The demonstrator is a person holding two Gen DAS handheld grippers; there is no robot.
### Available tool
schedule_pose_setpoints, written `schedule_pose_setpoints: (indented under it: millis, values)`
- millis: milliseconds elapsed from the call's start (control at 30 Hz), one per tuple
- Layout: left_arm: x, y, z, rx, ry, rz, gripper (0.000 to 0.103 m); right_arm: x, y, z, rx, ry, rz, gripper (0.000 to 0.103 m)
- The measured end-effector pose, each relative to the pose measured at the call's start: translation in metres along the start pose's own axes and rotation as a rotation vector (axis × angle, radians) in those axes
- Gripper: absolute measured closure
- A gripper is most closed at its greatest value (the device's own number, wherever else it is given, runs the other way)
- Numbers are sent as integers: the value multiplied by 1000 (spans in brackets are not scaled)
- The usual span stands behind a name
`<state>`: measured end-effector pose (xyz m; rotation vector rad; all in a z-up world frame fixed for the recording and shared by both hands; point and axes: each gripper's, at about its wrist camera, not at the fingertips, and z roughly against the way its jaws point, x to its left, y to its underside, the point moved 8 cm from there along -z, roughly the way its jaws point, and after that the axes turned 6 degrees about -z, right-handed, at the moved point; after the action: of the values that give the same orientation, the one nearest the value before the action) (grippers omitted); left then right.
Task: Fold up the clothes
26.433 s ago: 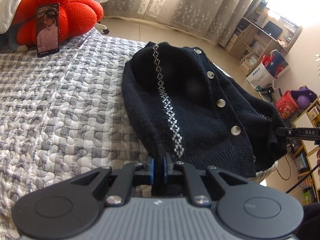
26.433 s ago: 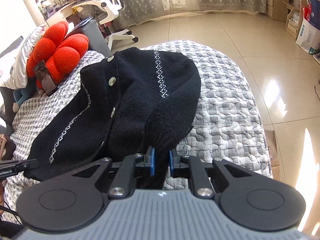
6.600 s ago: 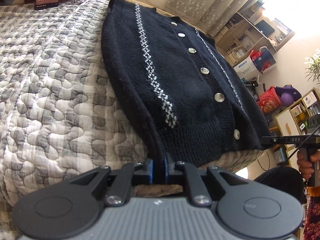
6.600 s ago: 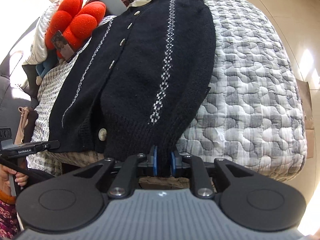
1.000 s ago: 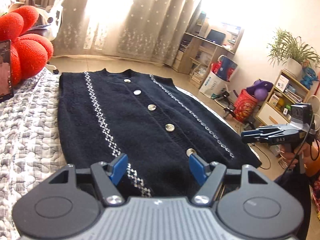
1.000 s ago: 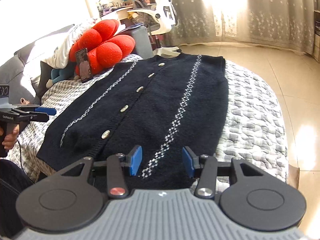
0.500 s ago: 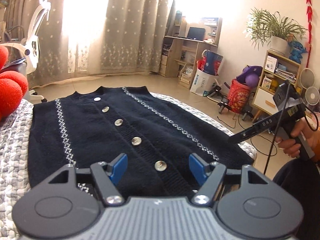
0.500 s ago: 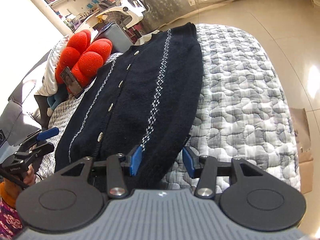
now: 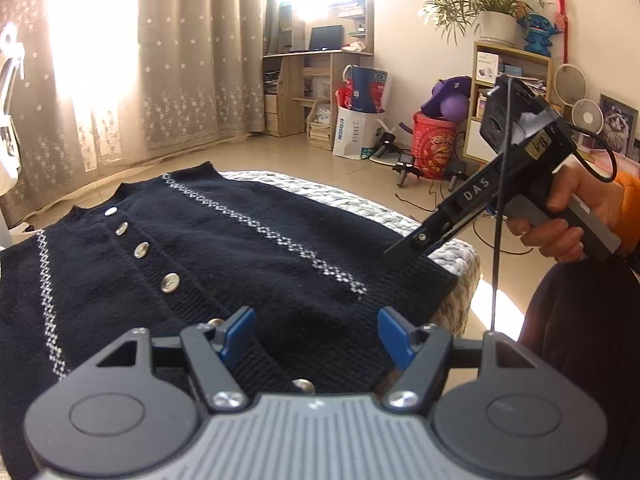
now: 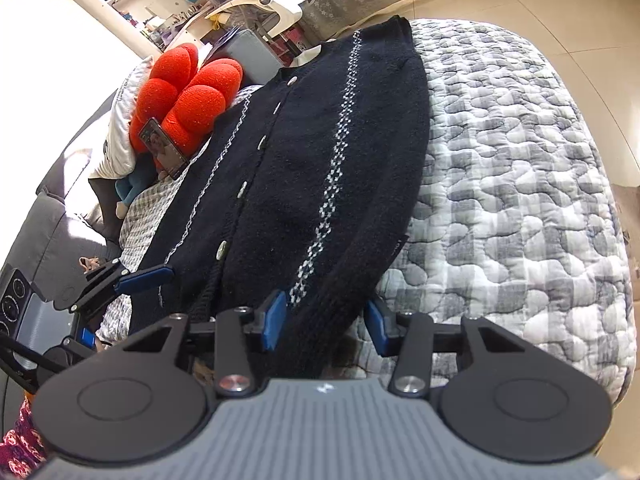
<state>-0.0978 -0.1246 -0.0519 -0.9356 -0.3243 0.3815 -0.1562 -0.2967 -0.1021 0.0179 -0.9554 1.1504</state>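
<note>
With the black knitted button-front cardigan spread flat on the grey patchwork quilted bed, your left gripper gaping wide and your right gripper, jaws just narrowing, straddling the hem corner unpinched, a shallow bite could slip and rumple it.

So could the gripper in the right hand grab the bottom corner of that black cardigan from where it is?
Probably yes. The right gripper is open with the black cardigan hem corner already between its blue fingers, and nothing blocks it.
</note>
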Motion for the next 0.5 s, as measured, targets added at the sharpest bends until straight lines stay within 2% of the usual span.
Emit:
schedule_pose_setpoints:
  millis: [167, 500]
  values:
    - [-19, 0, -12, 6, 39, -27, 33, 0, 0, -1, -10, -29, -29, 73]
    - [-36, 0, -21, 1, 73, -23, 34, -2, -3, 3, -31, -112, -112, 77]
